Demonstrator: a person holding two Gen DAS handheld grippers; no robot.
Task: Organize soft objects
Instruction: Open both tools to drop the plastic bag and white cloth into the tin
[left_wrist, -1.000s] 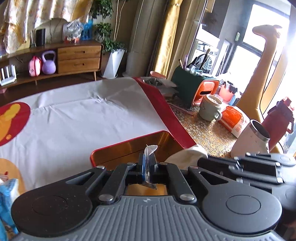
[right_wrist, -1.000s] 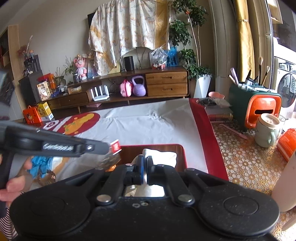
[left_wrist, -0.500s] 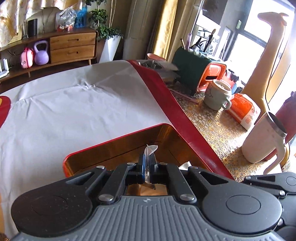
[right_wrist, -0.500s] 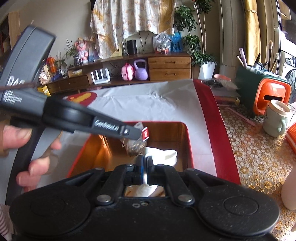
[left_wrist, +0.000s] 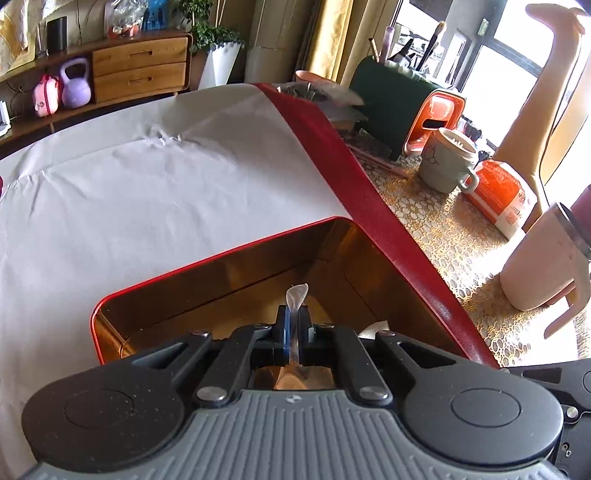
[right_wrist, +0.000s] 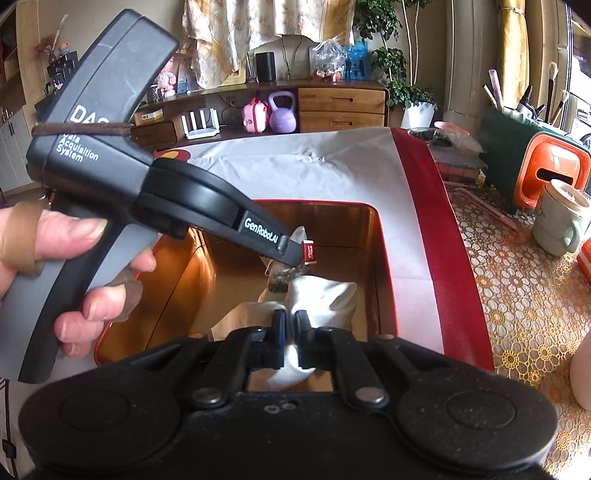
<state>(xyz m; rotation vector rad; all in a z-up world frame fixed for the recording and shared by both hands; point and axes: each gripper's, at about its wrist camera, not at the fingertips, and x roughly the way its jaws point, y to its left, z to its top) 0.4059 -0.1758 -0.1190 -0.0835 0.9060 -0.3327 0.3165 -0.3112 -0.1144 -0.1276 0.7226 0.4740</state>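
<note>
A red tin box (left_wrist: 207, 258) with a shiny gold inside sits on the white cloth; it also shows in the right wrist view (right_wrist: 384, 258). My left gripper (left_wrist: 294, 325) is shut on a clear plastic packet (left_wrist: 295, 295) and holds it over the box. In the right wrist view the left gripper (right_wrist: 291, 254) dangles that packet of dark bits (right_wrist: 284, 277) with a red tag inside the box. My right gripper (right_wrist: 290, 325) is shut on a white soft cloth bundle (right_wrist: 325, 299) that rests in the box.
A red-bordered white cloth (left_wrist: 147, 177) covers the table. To the right on a yellow lace mat stand a green mug (left_wrist: 447, 162), a pink tumbler (left_wrist: 543, 266), an orange packet (left_wrist: 498, 192) and an orange-and-green holder (left_wrist: 413, 110).
Both grippers have moved forward and down over the red box. The left gripper has carried the packet into the box beside the white bundle.
</note>
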